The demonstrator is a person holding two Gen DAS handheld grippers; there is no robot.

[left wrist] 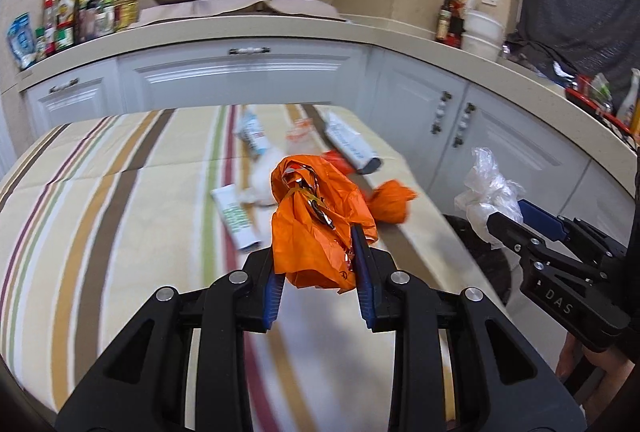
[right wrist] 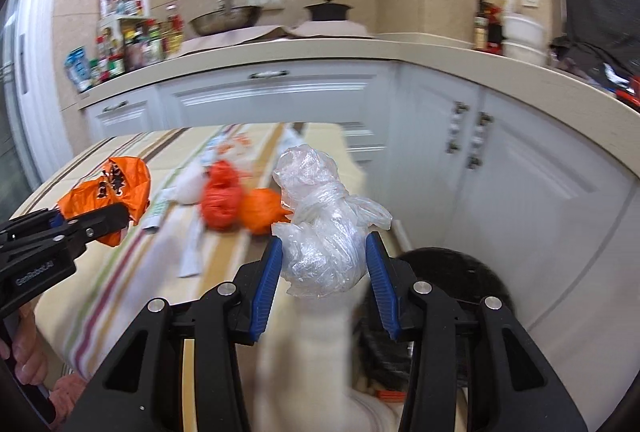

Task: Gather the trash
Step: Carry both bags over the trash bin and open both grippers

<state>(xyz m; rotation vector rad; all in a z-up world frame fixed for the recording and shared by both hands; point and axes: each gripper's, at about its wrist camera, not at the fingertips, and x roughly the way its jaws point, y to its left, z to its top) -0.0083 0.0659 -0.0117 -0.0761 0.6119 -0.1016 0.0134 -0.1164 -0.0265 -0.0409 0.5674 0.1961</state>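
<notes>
At the lower centre of the left wrist view, the left gripper (left wrist: 320,260) has its blue-padded fingers pinching a crumpled orange plastic bag (left wrist: 316,216), lifted above the striped-cloth desk (left wrist: 100,192). At the centre of the right wrist view, the right gripper (right wrist: 326,256) has its fingers clamped on a knotted clear plastic bag (right wrist: 324,228), with a dark round bin (right wrist: 452,272) at lower right.

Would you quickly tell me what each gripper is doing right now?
Left gripper: shut on the orange bag.
Right gripper: shut on the clear plastic bag.
</notes>
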